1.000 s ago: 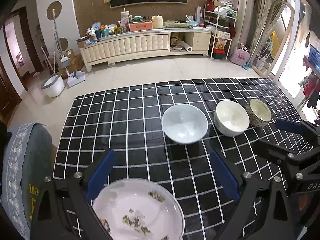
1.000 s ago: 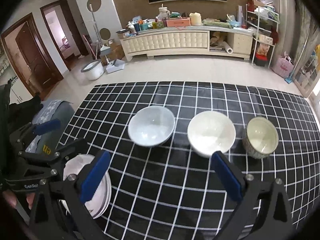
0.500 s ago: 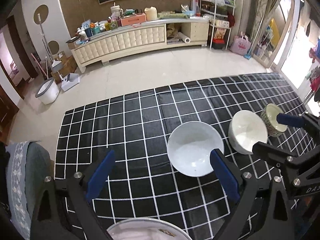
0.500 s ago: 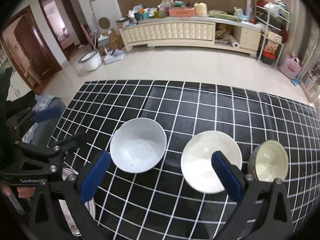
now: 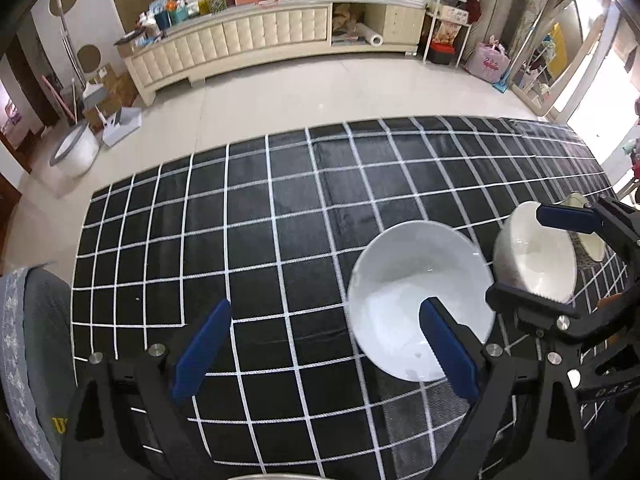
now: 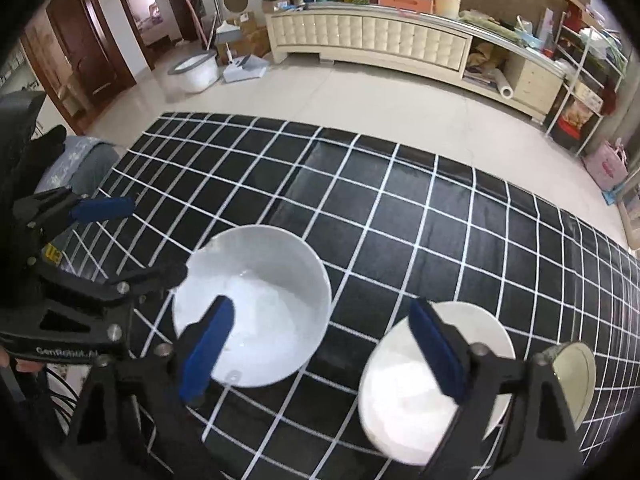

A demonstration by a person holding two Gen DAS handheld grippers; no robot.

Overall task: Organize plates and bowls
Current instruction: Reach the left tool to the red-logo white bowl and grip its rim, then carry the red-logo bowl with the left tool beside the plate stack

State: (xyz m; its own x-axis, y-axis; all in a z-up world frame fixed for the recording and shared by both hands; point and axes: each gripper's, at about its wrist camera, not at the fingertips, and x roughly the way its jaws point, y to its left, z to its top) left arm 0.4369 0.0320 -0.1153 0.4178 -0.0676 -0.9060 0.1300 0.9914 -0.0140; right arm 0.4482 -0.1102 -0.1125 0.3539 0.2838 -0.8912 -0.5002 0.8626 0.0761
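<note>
A large white bowl [image 5: 404, 280] [image 6: 260, 280] stands on the black checked tablecloth [image 5: 240, 220], with a smaller white bowl [image 5: 536, 256] [image 6: 400, 396] to its right and a patterned bowl [image 6: 576, 376] beyond. My left gripper [image 5: 325, 306] hovers with its jaws closing. Its right finger is over the large bowl's inside, its left finger over bare cloth, and no pad touches. My right gripper [image 6: 320, 304] is also closing, one finger above each white bowl, gripping nothing. A plate's rim [image 5: 272, 477] peeks in at the bottom edge.
A grey cushioned seat [image 5: 32, 340] stands off the table's left end. Past the table's far edge [image 5: 360, 124] lies pale floor, with a long cream cabinet [image 5: 260, 44] and a white bucket [image 5: 74, 152]. Bare cloth stretches to the left of and behind the bowls.
Both grippers have moved forward and down towards the bowls. The flowered plate has slid almost out of the left view. The bowls loom larger, and both pairs of jaws have narrowed slightly.
</note>
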